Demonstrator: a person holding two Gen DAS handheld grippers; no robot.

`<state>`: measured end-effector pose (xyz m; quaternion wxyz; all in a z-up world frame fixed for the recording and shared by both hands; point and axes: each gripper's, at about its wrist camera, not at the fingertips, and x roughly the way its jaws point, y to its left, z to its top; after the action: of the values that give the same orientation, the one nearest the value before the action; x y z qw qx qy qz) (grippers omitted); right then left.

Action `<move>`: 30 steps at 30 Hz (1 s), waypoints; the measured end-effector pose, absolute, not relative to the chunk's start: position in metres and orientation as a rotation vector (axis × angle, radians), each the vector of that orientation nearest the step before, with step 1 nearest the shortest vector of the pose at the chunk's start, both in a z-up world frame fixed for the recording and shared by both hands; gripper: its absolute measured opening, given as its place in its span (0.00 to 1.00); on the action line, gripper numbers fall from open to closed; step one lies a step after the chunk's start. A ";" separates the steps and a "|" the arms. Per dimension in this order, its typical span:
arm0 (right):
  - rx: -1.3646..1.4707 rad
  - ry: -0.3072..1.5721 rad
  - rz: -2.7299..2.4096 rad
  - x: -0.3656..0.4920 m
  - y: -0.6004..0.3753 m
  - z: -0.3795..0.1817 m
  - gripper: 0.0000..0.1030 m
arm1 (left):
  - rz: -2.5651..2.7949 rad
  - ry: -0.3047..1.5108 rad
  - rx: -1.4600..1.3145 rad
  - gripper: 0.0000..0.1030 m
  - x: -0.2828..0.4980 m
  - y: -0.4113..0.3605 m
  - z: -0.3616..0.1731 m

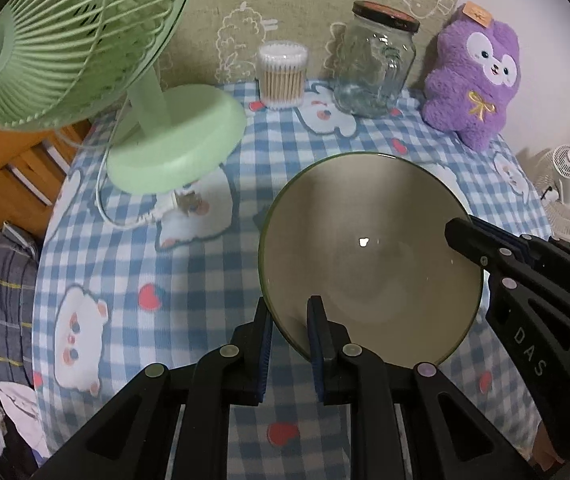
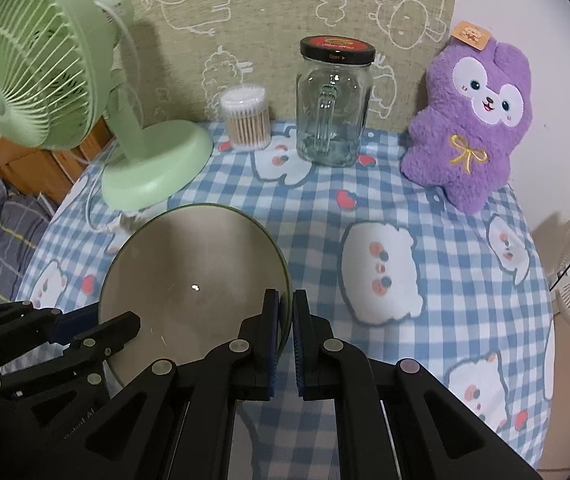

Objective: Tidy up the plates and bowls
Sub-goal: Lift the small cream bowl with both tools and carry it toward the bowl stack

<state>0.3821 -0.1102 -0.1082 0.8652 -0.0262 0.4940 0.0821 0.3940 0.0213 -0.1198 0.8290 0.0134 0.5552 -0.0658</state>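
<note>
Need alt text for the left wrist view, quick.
Both grippers, left gripper and right gripper, clamp the rim of a green-edged bowl above a blue checked tablecloth; green fan, glass jar, purple plush behind.

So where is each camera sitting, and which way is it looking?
Left wrist: sits on the left gripper, looking down its fingers at the bowl whose rim it pinches; the right gripper shows at right.
Right wrist: sits on the right gripper, clamped on the bowl's other edge; the left gripper shows at left.
Both share the bowl, green fan, jar and purple plush.
</note>
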 end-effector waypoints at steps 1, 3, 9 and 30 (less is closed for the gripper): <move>-0.054 1.040 0.174 0.379 -0.110 -0.108 0.09 | -0.142 1.182 0.025 0.14 0.391 0.022 -0.120; -0.053 1.046 0.178 0.374 -0.111 -0.107 0.09 | -0.147 1.187 0.028 0.15 0.385 0.021 -0.118; -0.045 1.061 0.187 0.361 -0.110 -0.109 0.09 | -0.158 1.182 0.027 0.14 0.373 0.024 -0.117; -0.014 1.066 0.163 0.359 -0.118 -0.108 0.10 | -0.153 1.075 0.065 0.25 0.386 0.031 -0.108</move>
<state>0.3586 -0.1179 -0.1082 0.8580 -0.0068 0.5077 0.0777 0.3855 0.0312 -0.1076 0.8557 0.0308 0.5113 -0.0728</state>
